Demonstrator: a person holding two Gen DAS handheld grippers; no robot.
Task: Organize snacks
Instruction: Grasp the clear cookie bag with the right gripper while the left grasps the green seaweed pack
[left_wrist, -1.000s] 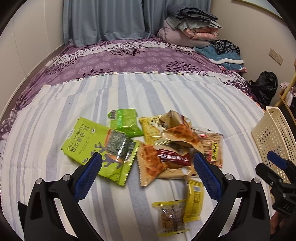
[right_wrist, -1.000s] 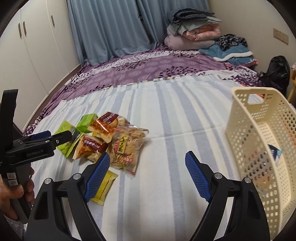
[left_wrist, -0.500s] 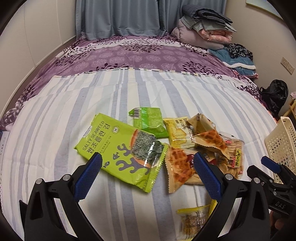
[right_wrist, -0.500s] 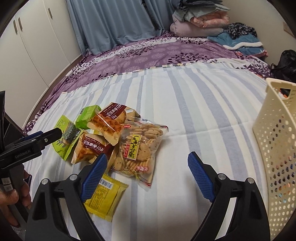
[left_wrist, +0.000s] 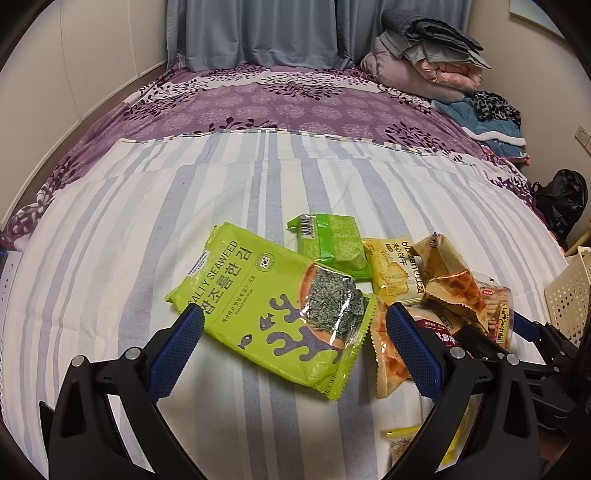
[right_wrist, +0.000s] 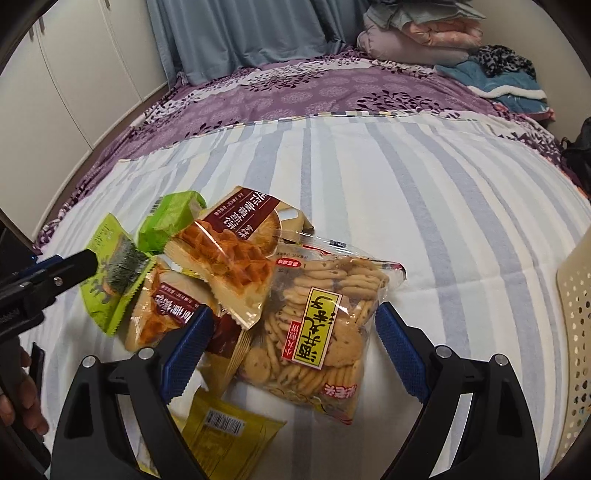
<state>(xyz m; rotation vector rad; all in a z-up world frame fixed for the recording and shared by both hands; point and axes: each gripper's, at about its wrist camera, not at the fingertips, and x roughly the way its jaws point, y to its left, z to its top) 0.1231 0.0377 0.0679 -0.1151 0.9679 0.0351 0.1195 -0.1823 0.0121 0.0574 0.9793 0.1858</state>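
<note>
Even, dim indoor light, soft shadows, glare on shiny wrappers, strong fisheye bending, dark vignetted corners, sharp focus

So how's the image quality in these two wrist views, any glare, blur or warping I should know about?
Left wrist view: sharp, glare on the crinkled green foil seaweed packet; fisheye bows the striped bedsheet, corners black. Right wrist view: also sharp, sheen on the clear plastic bag of round crackers; the perforated cream plastic basket is cut off at the edge.

Basket (right_wrist: 576, 332) cut by frame edge; yellow packet (right_wrist: 225, 432) partly behind right tool (right_wrist: 291, 347); lower waffle pack (right_wrist: 162, 317) mostly covered.
</note>
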